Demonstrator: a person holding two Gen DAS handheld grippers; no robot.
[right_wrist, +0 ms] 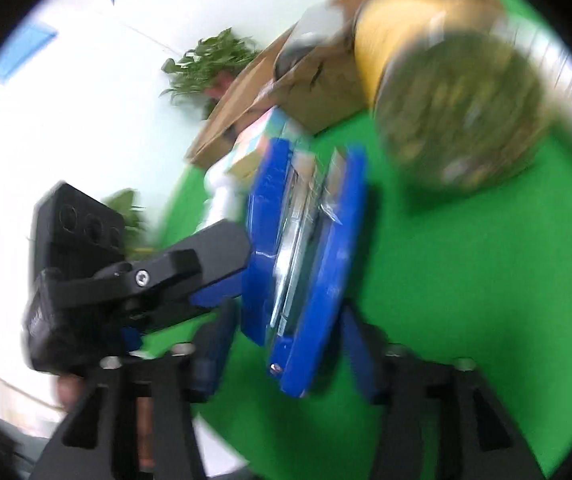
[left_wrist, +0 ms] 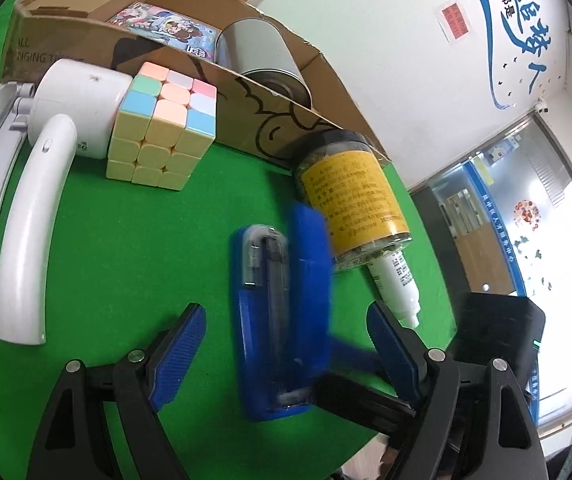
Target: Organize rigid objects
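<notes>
While a tin can (left_wrist: 262, 60) and a picture book (left_wrist: 166, 30) already lie in the cardboard box (left_wrist: 66, 44), most items are still outside it on the green tabletop (left_wrist: 126, 248): pastel cube (left_wrist: 162, 124), herb jar (left_wrist: 351, 196), white bottle (left_wrist: 397, 284) and blue stapler (left_wrist: 282, 320). My left hand-held gripper (left_wrist: 286, 348) stands wide around the stapler, pads off it. My right hand-held gripper (right_wrist: 286, 364) is wide too, holding nothing. Only the left view shows inside the box; the right view is blurred but shows a plant (right_wrist: 210, 64) beyond the box.

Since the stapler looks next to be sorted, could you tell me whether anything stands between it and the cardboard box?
Yes. The jar lies on its side between the blue stapler and the cardboard box, leaning against the box's front wall; the puzzle cube stands further left.
</notes>
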